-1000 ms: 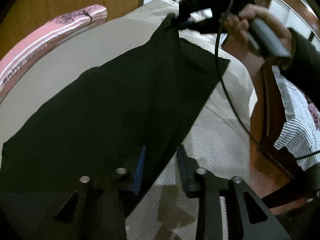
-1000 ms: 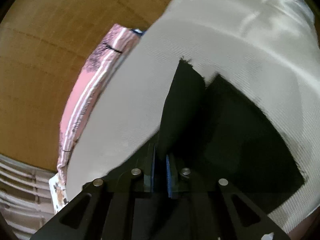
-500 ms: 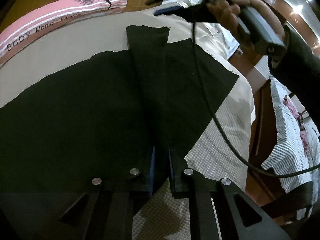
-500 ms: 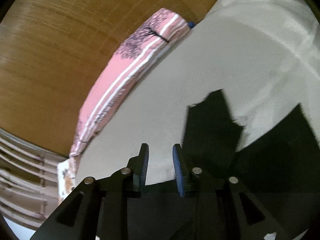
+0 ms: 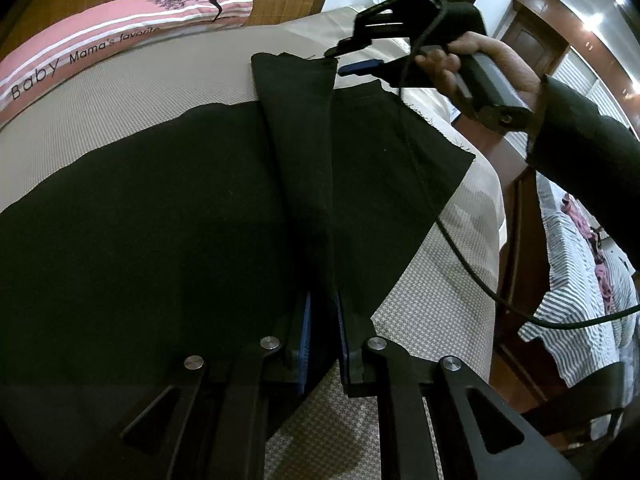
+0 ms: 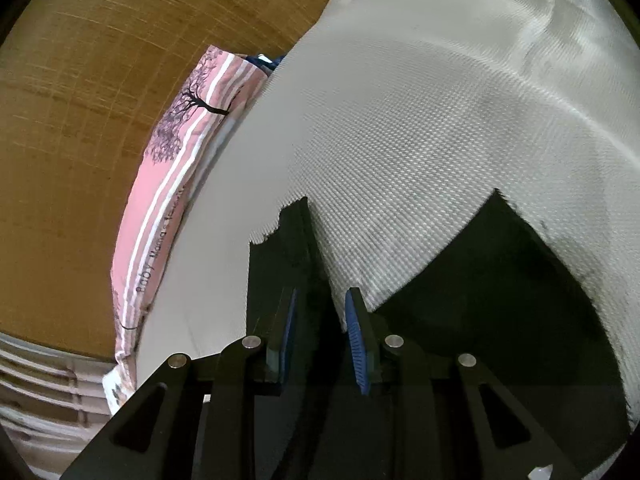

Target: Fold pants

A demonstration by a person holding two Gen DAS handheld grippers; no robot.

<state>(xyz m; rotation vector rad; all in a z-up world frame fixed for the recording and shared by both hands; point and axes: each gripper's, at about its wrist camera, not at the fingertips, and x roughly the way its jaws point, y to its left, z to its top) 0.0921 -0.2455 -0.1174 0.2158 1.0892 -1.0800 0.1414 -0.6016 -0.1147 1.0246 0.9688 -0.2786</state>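
Observation:
Black pants (image 5: pixel 168 216) lie spread on a beige woven bed cover (image 5: pixel 120 96). A fold of the fabric runs up the middle as a raised ridge (image 5: pixel 300 140). My left gripper (image 5: pixel 322 332) is shut on the near end of that ridge. My right gripper (image 5: pixel 340 60) is at the far end of the ridge, beside the cloth corner, with its jaws apart. In the right wrist view the right gripper (image 6: pixel 320 328) is open, with the black cloth corner (image 6: pixel 280 256) lying between and past its fingers.
A pink striped pillow (image 5: pixel 100 40) lies along the bed's far edge against a wooden headboard (image 6: pixel 80 100). A black cable (image 5: pixel 460 248) hangs from the right gripper over the pants. A wooden bed frame and striped bedding (image 5: pixel 580 300) are on the right.
My left gripper closed on the pants fold. My right gripper opened and let go of the far corner, which now lies on the bed.

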